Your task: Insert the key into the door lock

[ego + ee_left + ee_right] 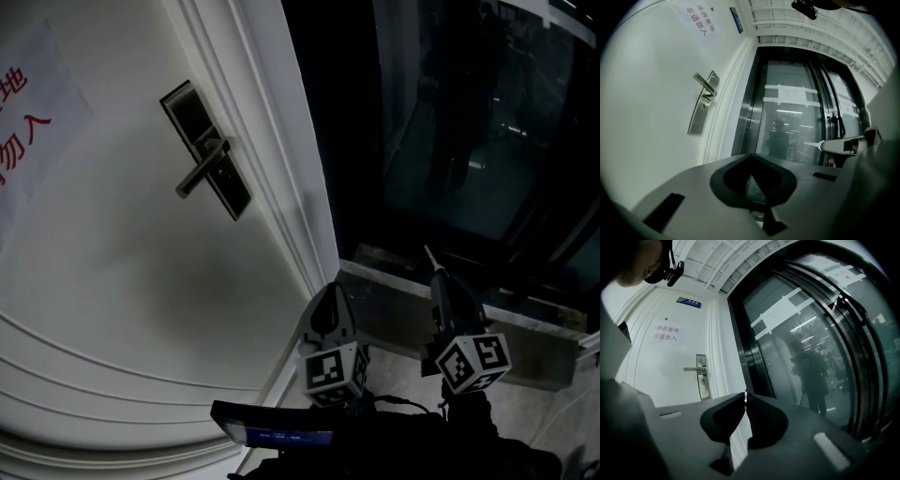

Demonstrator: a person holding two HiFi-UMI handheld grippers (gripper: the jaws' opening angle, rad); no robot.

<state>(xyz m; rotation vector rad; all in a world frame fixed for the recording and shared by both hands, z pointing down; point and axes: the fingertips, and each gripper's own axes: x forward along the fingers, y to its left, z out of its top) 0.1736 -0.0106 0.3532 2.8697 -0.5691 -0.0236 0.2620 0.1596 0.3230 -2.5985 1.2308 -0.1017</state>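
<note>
Plainly, your right claw (746, 402) was clenched on what looked like the key (429, 256), with only a thin pale sliver poking past the tips toward twelve o'clock. Your left claw (750, 165) was pressed together on nothing. The door lock (207, 150) sat well apart, up at ten o'clock from both claws in the head view, its lever handle (201, 172) crossing the plate. A key is light, stiff, slick metal, I'd judge; it would twist in a loose pinch, so you needed to grip flat across the bow, leaving the blade free.
</note>
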